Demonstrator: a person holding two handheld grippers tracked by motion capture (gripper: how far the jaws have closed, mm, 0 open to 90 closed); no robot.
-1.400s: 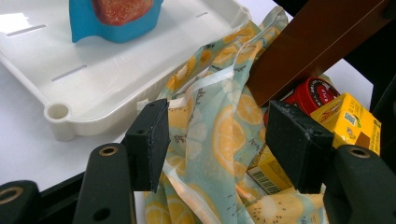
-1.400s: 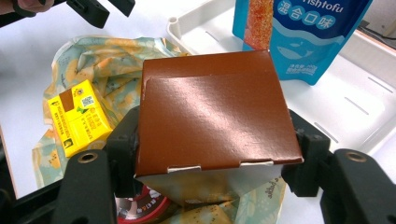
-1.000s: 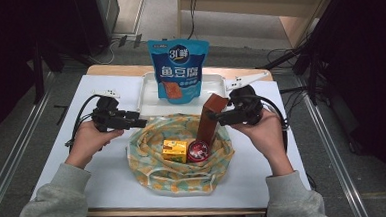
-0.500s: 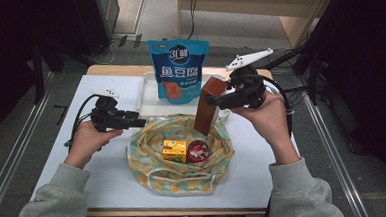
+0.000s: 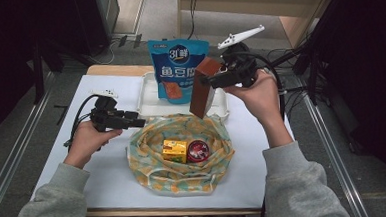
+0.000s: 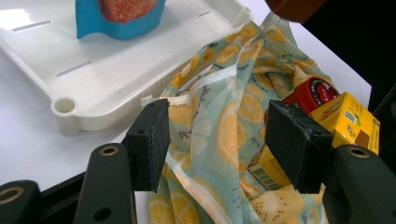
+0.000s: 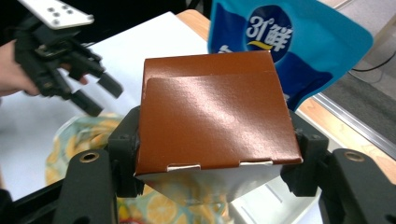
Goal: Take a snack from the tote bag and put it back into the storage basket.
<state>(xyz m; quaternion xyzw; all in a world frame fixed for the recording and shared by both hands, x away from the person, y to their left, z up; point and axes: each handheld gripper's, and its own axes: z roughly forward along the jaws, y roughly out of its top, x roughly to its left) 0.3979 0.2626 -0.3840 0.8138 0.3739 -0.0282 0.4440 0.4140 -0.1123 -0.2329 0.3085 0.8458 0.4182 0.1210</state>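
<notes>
Aloft, the right gripper [image 5: 205, 81] pinches the brown box [image 5: 203, 87] above the tray [image 5: 148, 98] edge; the left gripper [image 6: 217, 140] gapes at the bag [image 5: 149, 166] rim.

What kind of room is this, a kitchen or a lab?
Probably a lab or workshop set up for recording, not a kitchen. A white-topped table stands on a bare floor with loose cables lying behind it, metal rails run along its sides, and the person works with cabled handheld grippers.
</notes>
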